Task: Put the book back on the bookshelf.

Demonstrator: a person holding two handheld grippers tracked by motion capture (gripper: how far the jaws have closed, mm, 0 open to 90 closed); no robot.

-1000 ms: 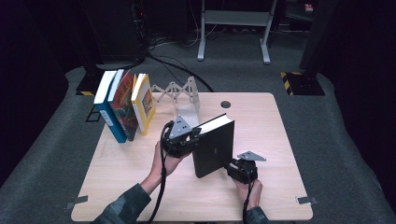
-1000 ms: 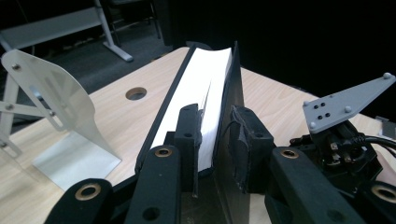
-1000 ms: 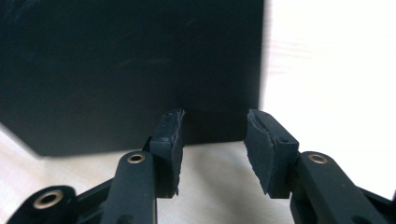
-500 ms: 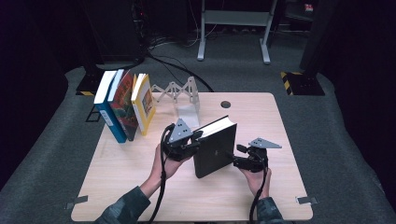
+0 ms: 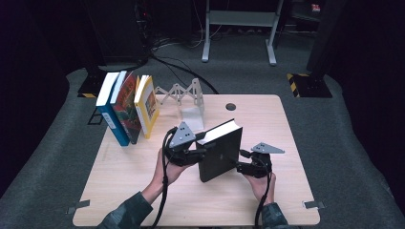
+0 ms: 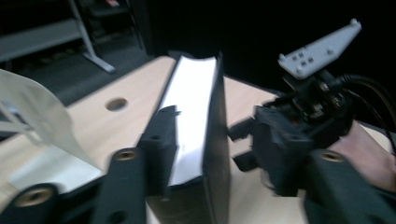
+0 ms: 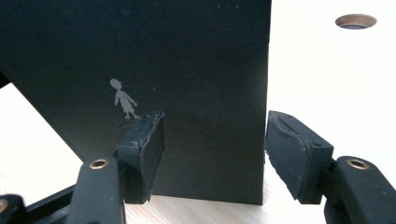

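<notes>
A black hardback book (image 5: pixel 220 155) stands on edge mid-table, its white pages (image 6: pixel 192 98) facing up. My left gripper (image 5: pixel 200 152) sits at its left side. The book stands between the jaws, which have just been opening; one finger (image 6: pixel 156 140) lies against the page side and the other stands well off the cover, so it is open. My right gripper (image 5: pixel 242 162) faces the book's cover (image 7: pixel 187 65) from the right. Its jaws (image 7: pixel 215 151) opened and have just been closing a little; they are open and straddle the cover's right edge without pressing. The right gripper (image 6: pixel 292 135) appears past the book.
Three books (image 5: pixel 126 107) lean upright at the table's back left. Beside them stands a white folding rack (image 5: pixel 184 90) with a white end plate (image 5: pixel 192 117). A round hole (image 5: pixel 231 106) lies behind the black book. The wooden table (image 5: pixel 286 200) ends near my forearms.
The right gripper has lifted from the table by the book's lower front corner and moved to its right side, with jaws now apart. The left hand and book stayed put.
</notes>
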